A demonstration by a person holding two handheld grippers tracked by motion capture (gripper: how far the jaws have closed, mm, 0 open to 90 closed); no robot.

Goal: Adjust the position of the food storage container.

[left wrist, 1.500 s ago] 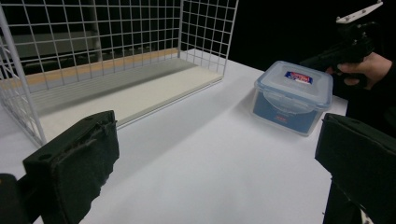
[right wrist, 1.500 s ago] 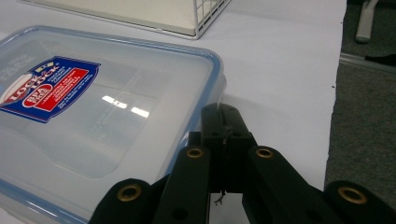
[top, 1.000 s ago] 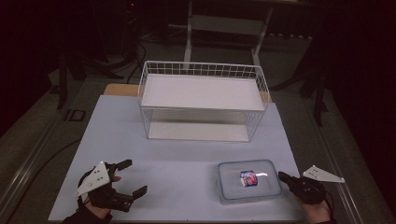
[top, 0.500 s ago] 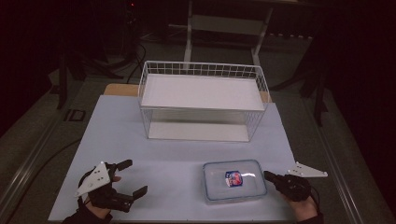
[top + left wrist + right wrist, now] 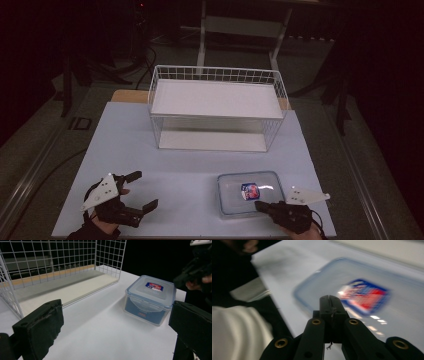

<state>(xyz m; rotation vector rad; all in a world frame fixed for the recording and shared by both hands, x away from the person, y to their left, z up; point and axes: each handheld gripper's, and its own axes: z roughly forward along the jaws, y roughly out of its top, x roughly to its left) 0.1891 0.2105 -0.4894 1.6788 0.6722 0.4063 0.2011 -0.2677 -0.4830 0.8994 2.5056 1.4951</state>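
Pale blue tabletop [image 5: 195, 180] in a dark room, wire basket [image 5: 216, 107] at its far edge, lidded plastic box [image 5: 248, 192] near the front right corner, left gripper [image 5: 134, 192] open by the front left corner, right gripper [image 5: 260, 204] closed, empty, at the box.

A white wire basket [image 5: 216, 107] stands on the table [image 5: 320, 165].

Bare worktop [image 5: 190, 170] lies open between the wire basket [image 5: 216, 112] at the back and the near edge, wide enough for a gripper to cross. The lidded plastic box [image 5: 248, 192] blocks the near right part. The left gripper [image 5: 134, 190] occupies the near left corner; the basket's tall mesh walls probably bar level entry.
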